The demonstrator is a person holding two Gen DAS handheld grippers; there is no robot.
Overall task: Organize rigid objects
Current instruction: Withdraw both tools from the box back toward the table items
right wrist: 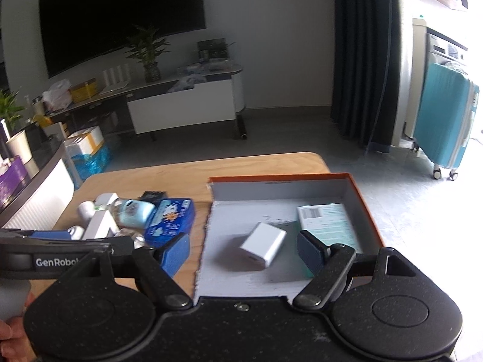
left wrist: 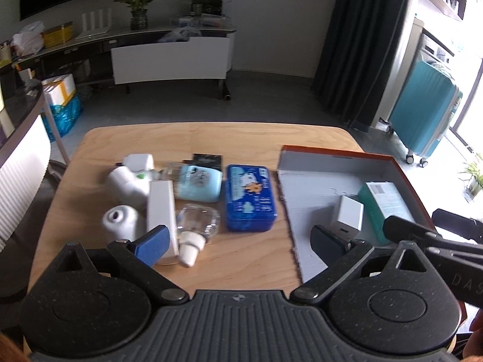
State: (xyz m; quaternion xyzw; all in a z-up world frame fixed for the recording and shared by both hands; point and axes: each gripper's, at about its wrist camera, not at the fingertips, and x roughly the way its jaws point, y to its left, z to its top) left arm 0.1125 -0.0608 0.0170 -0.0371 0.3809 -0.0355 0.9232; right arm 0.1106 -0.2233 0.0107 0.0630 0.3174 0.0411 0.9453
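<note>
An orange-rimmed open box [left wrist: 401, 169] [right wrist: 356, 187] sits at the right of the wooden table [left wrist: 211, 138]. Inside it lie a small white box [left wrist: 348, 212] [right wrist: 265, 246] and a green-and-white carton [left wrist: 383, 202] [right wrist: 327, 226]. Left of it stands a cluster: a blue tin [left wrist: 250, 200] [right wrist: 170, 220], a light blue case [left wrist: 199, 185], a long white box [left wrist: 161, 211], white round pieces [left wrist: 119, 218] and a clear plastic piece [left wrist: 197, 220]. My left gripper [left wrist: 241, 244] is open above the table between the cluster and the box, nothing between its fingers. My right gripper [right wrist: 244, 252] is open over the box, empty.
The table's far edge drops to a grey floor. Beyond stand a low white TV cabinet [left wrist: 169, 60] with a plant [left wrist: 139, 3], a teal suitcase [left wrist: 422, 111] at the right by dark curtains, and a white counter [left wrist: 21, 150] at the left.
</note>
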